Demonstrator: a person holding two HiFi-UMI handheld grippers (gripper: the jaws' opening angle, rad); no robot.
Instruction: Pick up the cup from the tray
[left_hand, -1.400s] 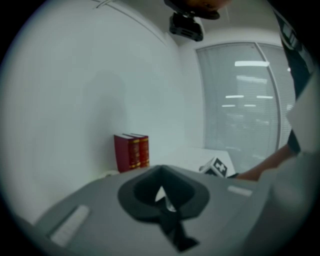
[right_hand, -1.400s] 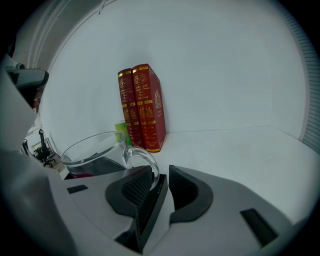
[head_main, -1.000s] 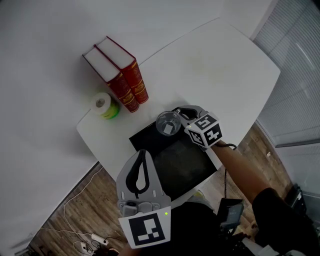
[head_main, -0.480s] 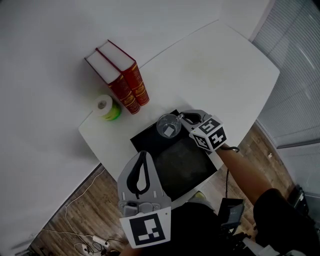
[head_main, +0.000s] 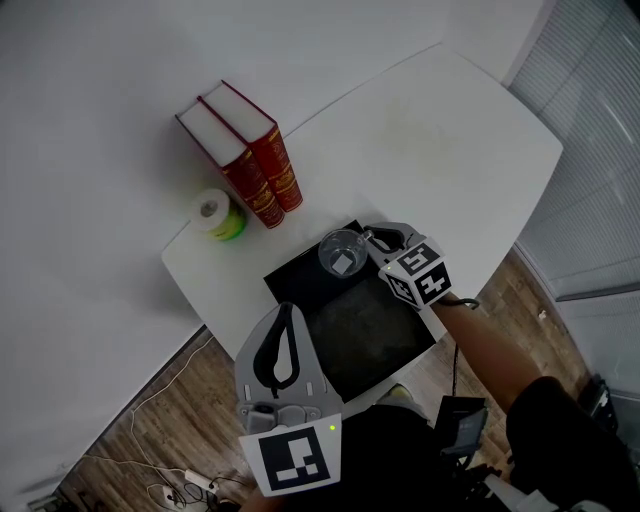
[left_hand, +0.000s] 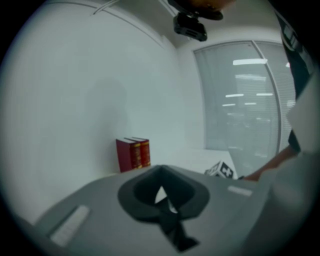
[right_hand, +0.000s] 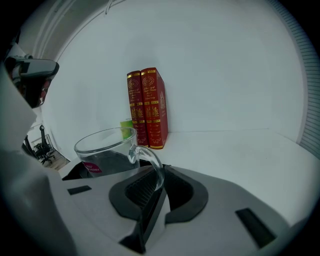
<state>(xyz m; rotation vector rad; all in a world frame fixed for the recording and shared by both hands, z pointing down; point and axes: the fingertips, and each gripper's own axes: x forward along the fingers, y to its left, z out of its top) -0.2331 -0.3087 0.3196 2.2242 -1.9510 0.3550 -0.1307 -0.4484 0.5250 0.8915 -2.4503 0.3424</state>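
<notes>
Clear handled cup (head_main: 341, 252) stands upright, perhaps lifted, at far corner of black tray (head_main: 370, 335).

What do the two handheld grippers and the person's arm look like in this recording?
Both have light grey shells and black jaw pads, ribbed on the right one. The left gripper carries a black-and-white marker cube and a small green light; the right gripper carries a similar cube. A dark sleeve covers the right upper arm.

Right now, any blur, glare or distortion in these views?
Head view: dim but sharp, the clear glass cup faint against the black rectangular tray. Left gripper view: hazy, fisheye-curved. Right gripper view: fisheye too, yet cup and two red hardback books look crisp.
</notes>
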